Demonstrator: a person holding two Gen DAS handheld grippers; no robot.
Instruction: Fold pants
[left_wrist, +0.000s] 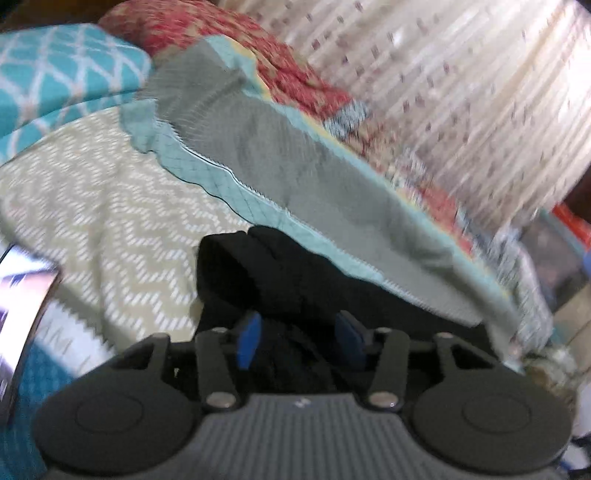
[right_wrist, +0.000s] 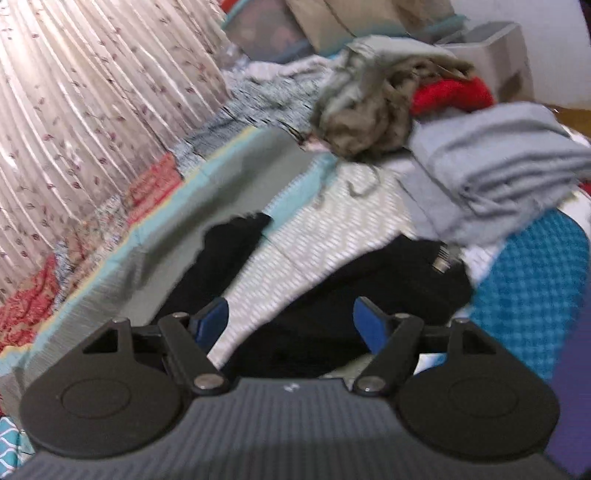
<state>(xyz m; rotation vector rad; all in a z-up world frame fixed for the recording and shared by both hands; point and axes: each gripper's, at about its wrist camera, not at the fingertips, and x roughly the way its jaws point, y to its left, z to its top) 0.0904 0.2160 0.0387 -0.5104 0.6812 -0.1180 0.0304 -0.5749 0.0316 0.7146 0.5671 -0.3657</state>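
Black pants (left_wrist: 258, 266) lie bunched on a beige chevron bed cover (left_wrist: 110, 221), partly under the edge of a grey quilt (left_wrist: 314, 177). My left gripper (left_wrist: 300, 339) hovers right over them with its blue pads (left_wrist: 249, 339) apart; dark cloth fills the gap, but the pads do not visibly press on it. In the right wrist view the pants (right_wrist: 369, 280) spread out with a metal button (right_wrist: 441, 264) at the waist and one leg (right_wrist: 229, 251) reaching toward the quilt. My right gripper (right_wrist: 291, 326) stands wide open above them, holding nothing.
A heap of clothes sits at the back right: a folded grey garment (right_wrist: 498, 158), an olive one (right_wrist: 369, 110) and a red one (right_wrist: 450, 94). A teal pillow (left_wrist: 55, 74) lies far left. A pleated curtain (left_wrist: 461, 92) hangs beyond the bed. A shiny flat object (left_wrist: 22, 295) lies at the left edge.
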